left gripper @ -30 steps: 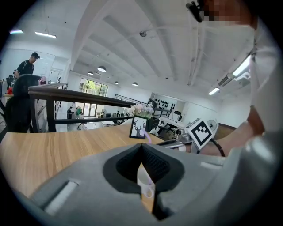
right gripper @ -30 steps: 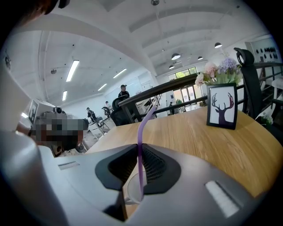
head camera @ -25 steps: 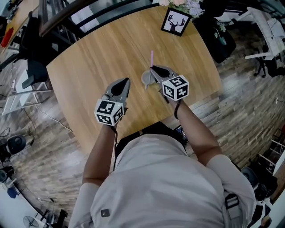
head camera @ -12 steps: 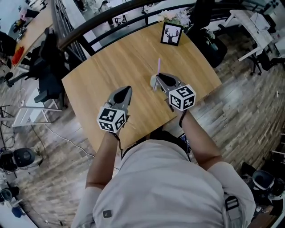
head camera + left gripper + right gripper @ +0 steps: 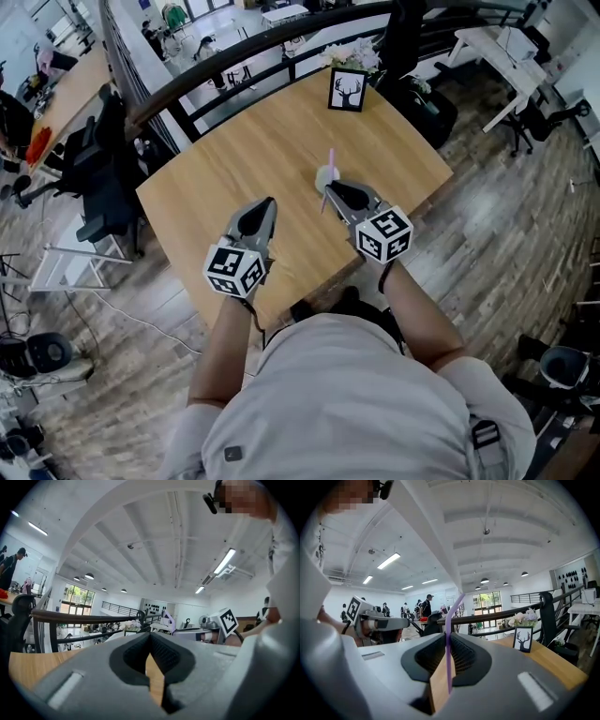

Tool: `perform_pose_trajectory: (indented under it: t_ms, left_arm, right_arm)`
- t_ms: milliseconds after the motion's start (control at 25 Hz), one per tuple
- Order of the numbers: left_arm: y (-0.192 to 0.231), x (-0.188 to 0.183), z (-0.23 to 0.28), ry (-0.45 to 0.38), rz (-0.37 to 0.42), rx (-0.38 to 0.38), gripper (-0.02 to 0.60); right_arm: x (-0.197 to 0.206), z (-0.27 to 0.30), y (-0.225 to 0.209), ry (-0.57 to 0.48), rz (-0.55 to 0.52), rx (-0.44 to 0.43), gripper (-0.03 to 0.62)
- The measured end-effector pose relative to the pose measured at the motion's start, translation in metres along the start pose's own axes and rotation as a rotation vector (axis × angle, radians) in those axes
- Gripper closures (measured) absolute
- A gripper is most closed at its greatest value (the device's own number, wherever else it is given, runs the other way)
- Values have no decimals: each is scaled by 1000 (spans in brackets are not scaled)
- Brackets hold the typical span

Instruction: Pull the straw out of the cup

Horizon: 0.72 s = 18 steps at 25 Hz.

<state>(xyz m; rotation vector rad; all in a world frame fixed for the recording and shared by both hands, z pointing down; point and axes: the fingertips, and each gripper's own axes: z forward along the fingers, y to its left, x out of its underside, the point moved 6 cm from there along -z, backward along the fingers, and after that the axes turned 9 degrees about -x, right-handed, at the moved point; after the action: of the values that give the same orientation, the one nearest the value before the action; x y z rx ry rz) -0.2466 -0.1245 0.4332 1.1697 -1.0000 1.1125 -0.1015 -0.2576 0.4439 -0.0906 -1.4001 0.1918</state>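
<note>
A thin purple-pink straw (image 5: 449, 620) stands upright between the pads of my right gripper (image 5: 449, 639), which is shut on it. Its lower end hangs free over the wood in the right gripper view. From the head view the straw (image 5: 329, 159) pokes up past the right gripper (image 5: 330, 189), above a small grey cup (image 5: 322, 176) on the round wooden table (image 5: 234, 150). Whether the straw's tip still touches the cup I cannot tell. My left gripper (image 5: 266, 202) hovers to the left over the table, its jaws (image 5: 150, 637) closed together with nothing in them.
A framed deer picture (image 5: 348, 90) and a bunch of flowers (image 5: 353, 56) stand at the table's far edge by a dark railing (image 5: 234, 66). Office chairs (image 5: 98, 178) and desks surround the table. The person's body fills the lower head view.
Both grippers have risen and the table looks farther below. The straw has gone up with the right gripper, while the cup stays on the table.
</note>
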Motion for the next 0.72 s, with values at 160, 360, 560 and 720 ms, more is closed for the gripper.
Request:
perform_pose_trajectory:
  t_ms: [160,360,560,720]
  left_arm:
    - [-19,-4,-10,-16,14,11,578]
    - [-48,-6,-14,-23,5,-4,578]
    - [-94,-4,-16,-14,6,-11,578]
    - [-141,3,-27,-24,16,-28,578]
  right_arm:
    - [-10,-19,11,-29,-23,-3,551]
    - [-22,-50,19,-52,-46,-24,551]
    - [-24,-95,24,-69,-58,-63,551]
    - [-15,-142,28,-77,-62,-90,551]
